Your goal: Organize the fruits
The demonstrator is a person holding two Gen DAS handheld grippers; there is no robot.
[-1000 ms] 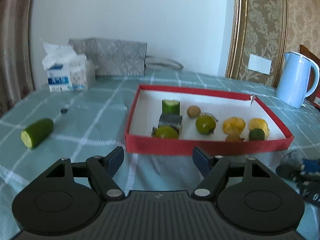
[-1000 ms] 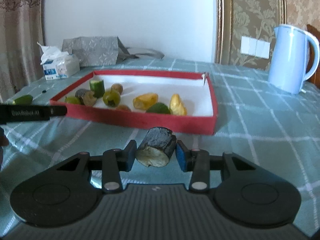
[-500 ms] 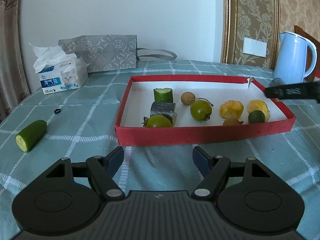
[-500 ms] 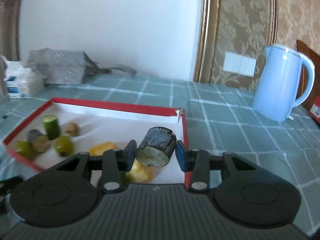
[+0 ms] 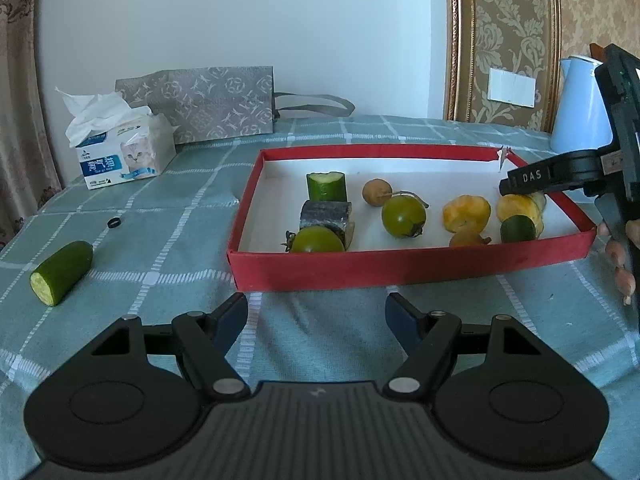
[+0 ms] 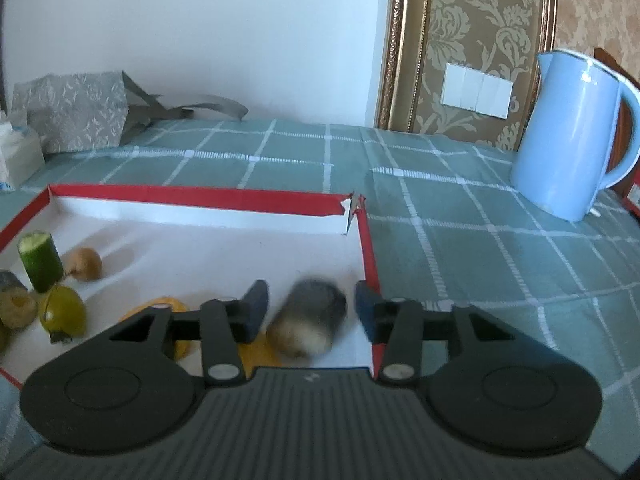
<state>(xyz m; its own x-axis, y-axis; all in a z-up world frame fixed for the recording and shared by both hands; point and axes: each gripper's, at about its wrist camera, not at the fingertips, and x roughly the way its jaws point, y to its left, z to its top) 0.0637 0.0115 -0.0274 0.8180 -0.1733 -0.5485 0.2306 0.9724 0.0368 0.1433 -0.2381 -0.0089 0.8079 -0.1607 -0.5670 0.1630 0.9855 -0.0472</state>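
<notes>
**Mei:** Since a second ago the right tongs (image 6: 308,310) have carried the dark stub (image 6: 307,322) from the cloth in front of the red tray (image 6: 192,196) to a spot above its near right corner, and their jaws have just been opening. Now they stand apart, and the stub sits blurred between them, clear of both pads, so I judge it is dropping free.

**Arun:** And the left tongs (image 5: 318,312)?

**Mei:** Apart too, with nothing between them, hanging over the counter (image 5: 180,240) short of the tray's front wall. They've hardly shifted.

**Arun:** How should the release be finished?

**Mei:** I'd keep the right tongs level and steady until the stub has settled, then lift straight up and back. It is round, so it may roll; the yellow pieces (image 6: 168,308) lie just beside it and the tray wall (image 6: 370,256) is close on the right. A low drop would keep it from bouncing out.

**Arun:** What's left after that?

**Mei:** The cucumber half (image 5: 62,272) lies out on the cloth, well left of the tray and nearer the left tongs. The rest, including the green tomatoes (image 5: 403,216) and the upright cucumber piece (image 5: 326,186), are inside already.
</notes>
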